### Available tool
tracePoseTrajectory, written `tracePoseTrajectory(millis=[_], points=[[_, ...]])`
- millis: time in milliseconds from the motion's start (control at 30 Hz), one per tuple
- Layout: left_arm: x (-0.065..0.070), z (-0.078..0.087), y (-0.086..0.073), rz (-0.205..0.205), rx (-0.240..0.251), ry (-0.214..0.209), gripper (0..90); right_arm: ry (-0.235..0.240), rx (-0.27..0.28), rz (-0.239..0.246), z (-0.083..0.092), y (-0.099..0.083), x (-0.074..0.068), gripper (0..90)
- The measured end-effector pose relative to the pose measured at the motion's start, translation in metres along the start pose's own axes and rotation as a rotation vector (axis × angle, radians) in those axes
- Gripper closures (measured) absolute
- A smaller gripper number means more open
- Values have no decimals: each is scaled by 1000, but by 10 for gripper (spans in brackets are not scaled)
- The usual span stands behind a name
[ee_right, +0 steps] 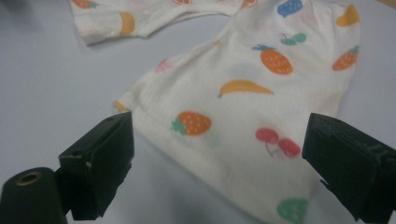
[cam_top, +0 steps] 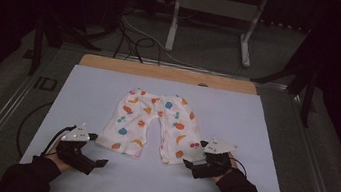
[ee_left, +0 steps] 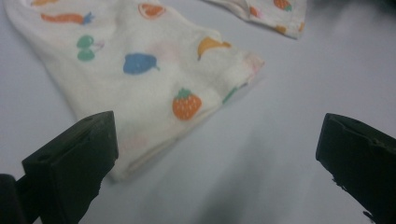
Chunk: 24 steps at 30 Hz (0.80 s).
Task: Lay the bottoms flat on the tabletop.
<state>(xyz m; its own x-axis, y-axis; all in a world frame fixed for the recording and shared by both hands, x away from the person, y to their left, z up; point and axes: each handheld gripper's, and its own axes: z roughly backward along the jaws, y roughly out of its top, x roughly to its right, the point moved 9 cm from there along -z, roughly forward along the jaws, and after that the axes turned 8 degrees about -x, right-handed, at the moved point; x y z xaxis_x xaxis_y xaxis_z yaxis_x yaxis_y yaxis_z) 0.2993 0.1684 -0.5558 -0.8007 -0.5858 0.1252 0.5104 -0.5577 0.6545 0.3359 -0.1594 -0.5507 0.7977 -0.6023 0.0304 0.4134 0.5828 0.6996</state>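
My left tool [cam_top: 98,162] and right tool [cam_top: 188,164] both sit spread and empty at the near hems of the fruit-print shorts [cam_top: 155,121], which lie flat mid-bench [cam_top: 83,89], waistband toward the far side.

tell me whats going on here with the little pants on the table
A person holds a gripper in each hand over a white table where fruit-print baby pants lie flat, waistband away from the person. The left gripper sits open just short of the hem of the left leg, and the right gripper sits open at the hem of the right leg. Neither has closed on the fabric yet.
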Motion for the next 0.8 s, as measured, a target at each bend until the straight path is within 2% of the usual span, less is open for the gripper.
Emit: tracePoseTrajectory(millis=[200,333,467,567,633,800], points=[[3,6,-9,13,4,2,3,-10,-3,-6,13,-13,-5,94],[3,11,-14,18,11,10,4,-33,-10,-4,22,-23,-6,94],[3,17,-19,22,27,15,3,-62,-23,-19,31,-36,-3,94],[0,19,-24,29,21,32,4,-83,-13,-43,38,-42,3,96],[-2,20,-25,41,32,31,4,-100,-18,-47,40,-44,6,101],[-4,22,-23,47,53,38,4,-92,-25,-51,37,-46,6,101]])
